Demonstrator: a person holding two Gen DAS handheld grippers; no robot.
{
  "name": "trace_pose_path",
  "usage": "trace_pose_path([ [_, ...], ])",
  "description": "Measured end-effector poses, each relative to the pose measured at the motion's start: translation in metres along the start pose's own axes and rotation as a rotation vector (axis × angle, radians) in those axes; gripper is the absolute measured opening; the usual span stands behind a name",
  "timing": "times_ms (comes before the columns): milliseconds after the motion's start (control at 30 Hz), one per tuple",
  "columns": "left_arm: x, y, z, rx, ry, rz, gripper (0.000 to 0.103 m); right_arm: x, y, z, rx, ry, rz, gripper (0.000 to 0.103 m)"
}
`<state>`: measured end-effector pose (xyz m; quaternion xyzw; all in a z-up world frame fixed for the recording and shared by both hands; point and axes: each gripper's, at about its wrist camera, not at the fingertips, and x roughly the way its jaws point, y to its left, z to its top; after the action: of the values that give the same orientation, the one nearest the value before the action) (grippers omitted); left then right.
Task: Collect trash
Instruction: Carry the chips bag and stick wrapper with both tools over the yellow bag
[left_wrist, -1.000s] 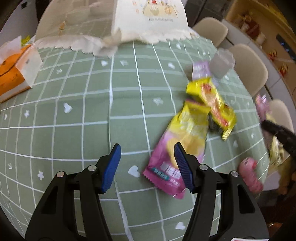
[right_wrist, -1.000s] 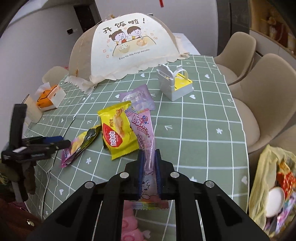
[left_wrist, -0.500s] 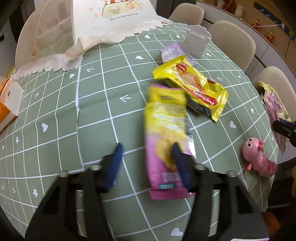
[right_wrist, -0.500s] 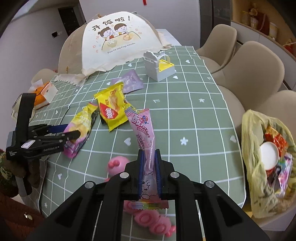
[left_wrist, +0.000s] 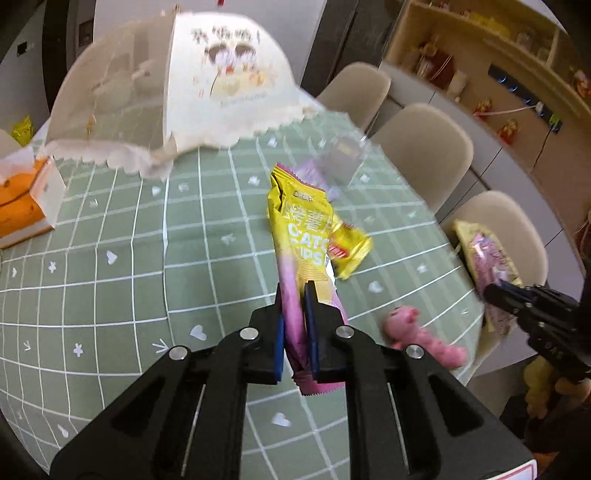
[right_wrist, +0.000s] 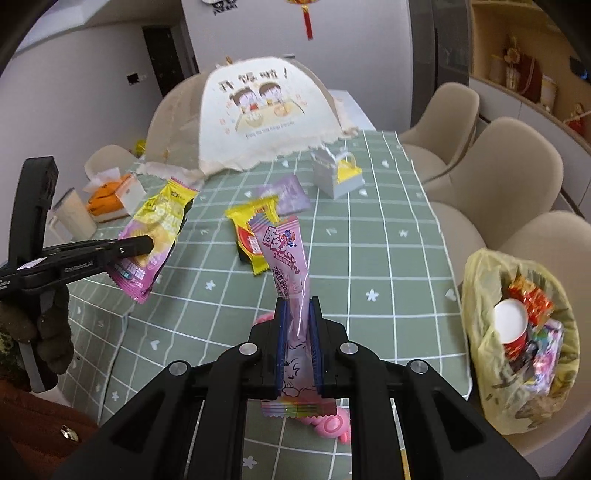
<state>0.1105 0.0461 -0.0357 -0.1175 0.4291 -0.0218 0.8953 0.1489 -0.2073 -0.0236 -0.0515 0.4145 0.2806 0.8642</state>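
My left gripper (left_wrist: 295, 295) is shut on a yellow and pink chip wrapper (left_wrist: 303, 236) and holds it upright above the green checked table (left_wrist: 129, 240); that gripper (right_wrist: 147, 243) and wrapper (right_wrist: 155, 232) also show in the right wrist view. My right gripper (right_wrist: 297, 306) is shut on a pink snack wrapper (right_wrist: 286, 258), held upright near the table's front edge. A yellow wrapper (right_wrist: 251, 232) and a purple wrapper (right_wrist: 288, 192) lie on the table. A yellow trash bag (right_wrist: 517, 332), holding wrappers and a cup, hangs at the right of the table.
A pink pig toy (left_wrist: 421, 332) lies near the table's front edge. A dome food cover (right_wrist: 258, 114) stands at the back, a grey and yellow box (right_wrist: 338, 173) beside it, an orange tissue box (left_wrist: 22, 199) at the left. Beige chairs (right_wrist: 517, 173) line the right side.
My left gripper closed on the yellow and pink wrapper and lifted it off the table. My right gripper pulled back toward the table's edge with the pink wrapper still held.
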Motion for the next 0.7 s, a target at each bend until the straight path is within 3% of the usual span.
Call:
trace_pose_path([
  [433,-0.030,-0.049,-0.001,0.009,-0.040,-0.029,0.010,-0.042,-0.025,-0.003,-0.022,-0.070,-0.010,0.013],
  [700,-0.032,-0.106,0.031,0.064,-0.095,-0.089,0.010,-0.076,-0.068,0.008,-0.028,-0.146,-0.062,0.013],
])
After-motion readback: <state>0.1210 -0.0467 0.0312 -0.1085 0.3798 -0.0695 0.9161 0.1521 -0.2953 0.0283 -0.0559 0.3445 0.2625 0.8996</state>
